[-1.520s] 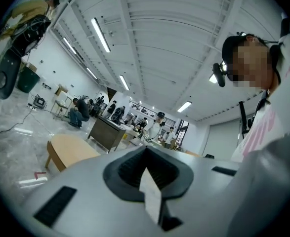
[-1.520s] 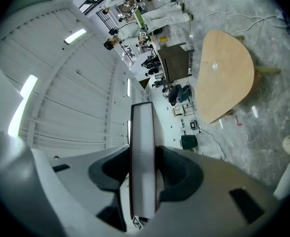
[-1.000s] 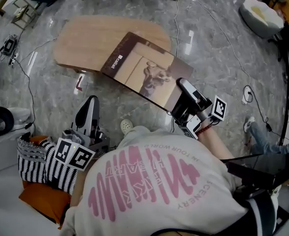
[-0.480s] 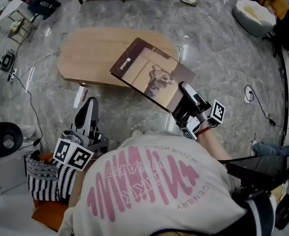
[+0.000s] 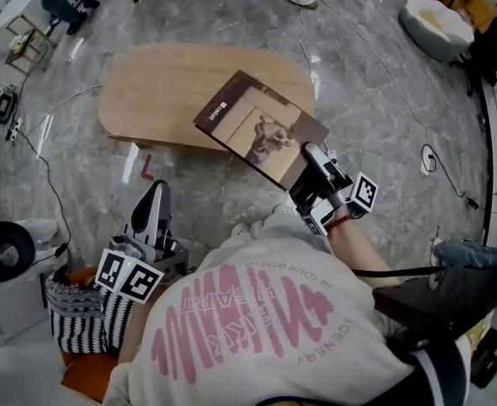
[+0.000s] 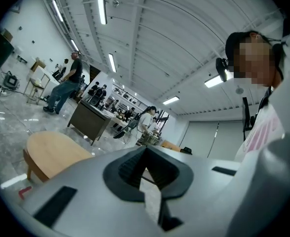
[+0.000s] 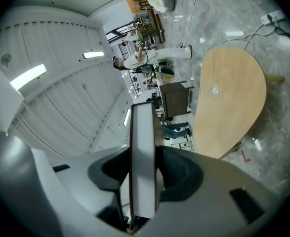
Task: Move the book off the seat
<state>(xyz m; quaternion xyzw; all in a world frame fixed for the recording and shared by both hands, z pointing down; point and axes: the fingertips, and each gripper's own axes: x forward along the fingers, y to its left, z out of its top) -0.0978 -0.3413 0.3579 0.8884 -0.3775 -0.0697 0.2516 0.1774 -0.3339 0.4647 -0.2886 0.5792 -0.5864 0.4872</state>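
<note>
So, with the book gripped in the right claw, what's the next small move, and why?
Probably bring the book out over the wooden table and lower it flat there: the right claw grips only its near edge, it hangs tilted in the air, and the tabletop lies just beyond it.

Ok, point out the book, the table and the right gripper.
book [image 5: 252, 125], head view, middle of cover
table [image 5: 159, 91], head view, bare wooden top
right gripper [image 5: 307, 161], head view, between its fingertips
</note>
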